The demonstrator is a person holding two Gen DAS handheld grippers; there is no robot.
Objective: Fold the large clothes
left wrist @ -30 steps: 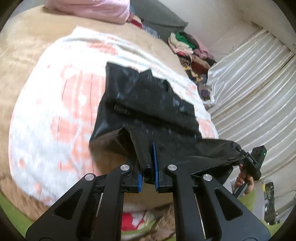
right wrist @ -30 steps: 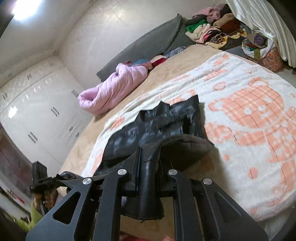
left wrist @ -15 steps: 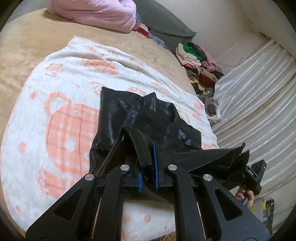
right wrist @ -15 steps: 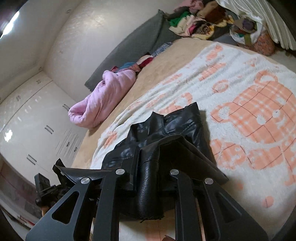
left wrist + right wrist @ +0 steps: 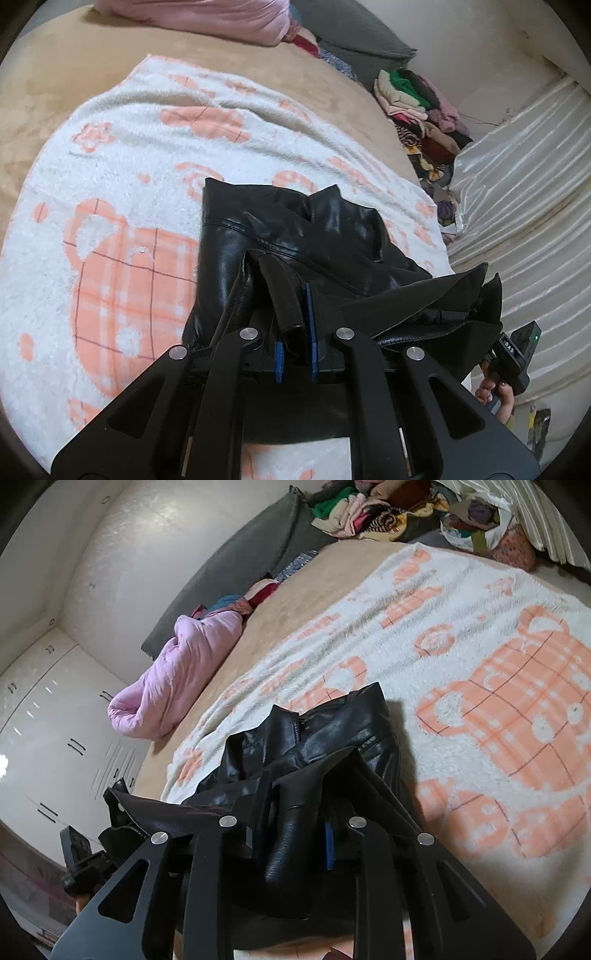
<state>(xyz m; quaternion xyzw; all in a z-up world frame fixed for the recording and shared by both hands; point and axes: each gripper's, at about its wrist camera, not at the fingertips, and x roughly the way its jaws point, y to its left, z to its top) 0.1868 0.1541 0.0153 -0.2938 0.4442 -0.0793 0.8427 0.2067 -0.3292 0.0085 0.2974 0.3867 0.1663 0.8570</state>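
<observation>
A black leather jacket (image 5: pixel 295 236) lies partly on a white and orange bear-print blanket (image 5: pixel 122 206) on the bed. My left gripper (image 5: pixel 294 332) is shut on a fold of the jacket's near edge and holds it off the blanket. My right gripper (image 5: pixel 295 823) is shut on the other end of the same edge of the jacket (image 5: pixel 325 734). The lifted edge stretches between the two grippers, above the part that lies flat. The right gripper also shows at the right edge of the left wrist view (image 5: pixel 517 354).
A pink quilt (image 5: pixel 177 672) lies at the head of the bed by a grey headboard (image 5: pixel 236 561). A pile of clothes (image 5: pixel 417 99) sits beside the bed near pale curtains (image 5: pixel 524 192). White wardrobes (image 5: pixel 48 716) stand to the left. The blanket (image 5: pixel 480 664) extends to the right.
Both grippers have carried the lifted jacket edge forward over the blanket, towards the far end of the jacket. More of the blanket shows beside and behind the jacket now.
</observation>
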